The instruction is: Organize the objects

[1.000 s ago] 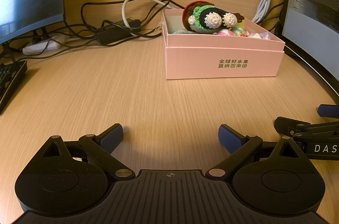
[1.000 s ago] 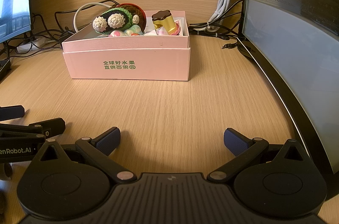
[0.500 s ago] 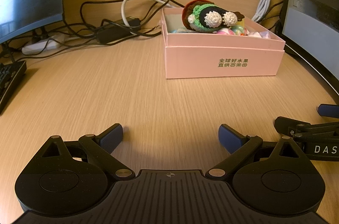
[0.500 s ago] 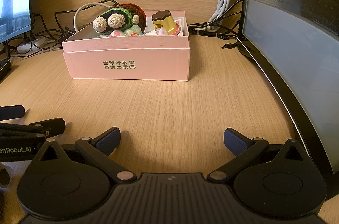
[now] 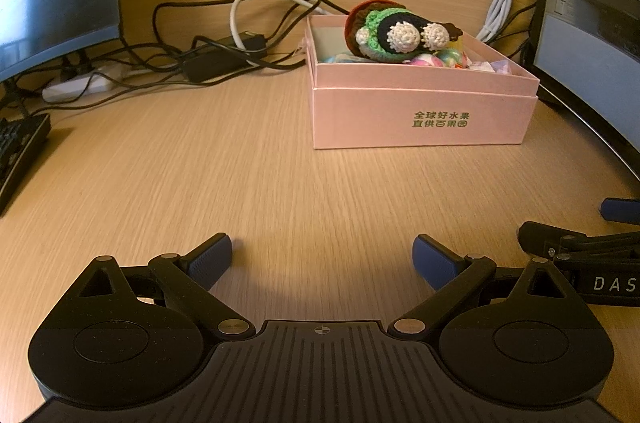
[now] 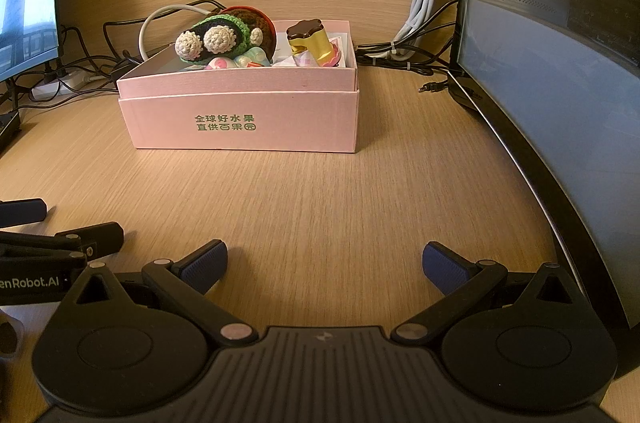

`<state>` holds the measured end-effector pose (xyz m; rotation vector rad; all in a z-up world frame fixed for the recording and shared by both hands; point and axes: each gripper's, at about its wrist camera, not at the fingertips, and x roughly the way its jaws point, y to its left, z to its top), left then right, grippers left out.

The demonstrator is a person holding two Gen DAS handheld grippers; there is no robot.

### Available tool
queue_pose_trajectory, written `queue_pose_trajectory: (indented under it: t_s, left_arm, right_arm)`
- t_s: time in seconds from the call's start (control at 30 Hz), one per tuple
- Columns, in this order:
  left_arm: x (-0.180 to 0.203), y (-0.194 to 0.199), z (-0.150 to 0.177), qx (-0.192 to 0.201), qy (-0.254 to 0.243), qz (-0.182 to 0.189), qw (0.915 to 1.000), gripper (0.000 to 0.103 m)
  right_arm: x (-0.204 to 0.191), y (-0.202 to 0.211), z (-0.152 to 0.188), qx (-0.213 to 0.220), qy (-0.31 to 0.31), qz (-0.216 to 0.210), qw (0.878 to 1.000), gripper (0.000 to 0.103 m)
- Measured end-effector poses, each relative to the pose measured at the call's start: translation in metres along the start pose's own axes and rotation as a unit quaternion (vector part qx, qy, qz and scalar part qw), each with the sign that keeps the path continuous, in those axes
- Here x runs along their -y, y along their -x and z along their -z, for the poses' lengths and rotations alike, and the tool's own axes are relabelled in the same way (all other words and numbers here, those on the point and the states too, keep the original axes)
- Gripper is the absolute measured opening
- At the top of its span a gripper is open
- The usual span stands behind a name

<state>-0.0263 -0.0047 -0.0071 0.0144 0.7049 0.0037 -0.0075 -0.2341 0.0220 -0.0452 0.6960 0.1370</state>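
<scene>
Pink card makes up the open box, which stands on the wooden counter well ahead of both grippers, toward the far side, with green printed characters on its near wall. It sits to the right in the left wrist view and left of centre in the right wrist view. Its contents are heaped above the rim: a crocheted toy in green, black and red with two cream pompoms lies on top at the far left, a small gold figurine with a dark brown top leans at the far right, and pastel trinkets fill the gaps below.

Nothing loose shows on the bare counter between the grippers and the box, so the gathering step looks done, or nearly so. The left gripper and the right gripper both hover low over the near counter, side by side, fingers spread wide and empty.

Any further move would probably call for a forward reach to the box, perhaps to settle the crocheted toy lower, since it rides high and could tip out. Cables trail behind the box at the far left, and a monitor stands close on the right.
</scene>
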Motion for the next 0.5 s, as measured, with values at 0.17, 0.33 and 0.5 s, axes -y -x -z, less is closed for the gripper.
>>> queue_pose_trajectory:
  t_s: [0.17,0.33,0.5]
  left_arm:
    - [0.0004,0.0004,0.0000,0.000,0.000,-0.001,1.0000,0.100]
    - [0.0015,0.0003,-0.0006,0.000,0.002,-0.003,1.0000,0.100]
    - [0.0033,0.0010,-0.0002,0.001,0.004,-0.005,1.0000,0.100]
  right_arm:
    - [0.0000,0.0000,-0.0002,0.000,0.000,0.000,1.000,0.103]
    - [0.0001,-0.0001,-0.0002,0.000,0.000,0.000,1.000,0.103]
    - [0.0001,-0.0002,-0.0002,0.000,0.000,0.000,1.000,0.103]
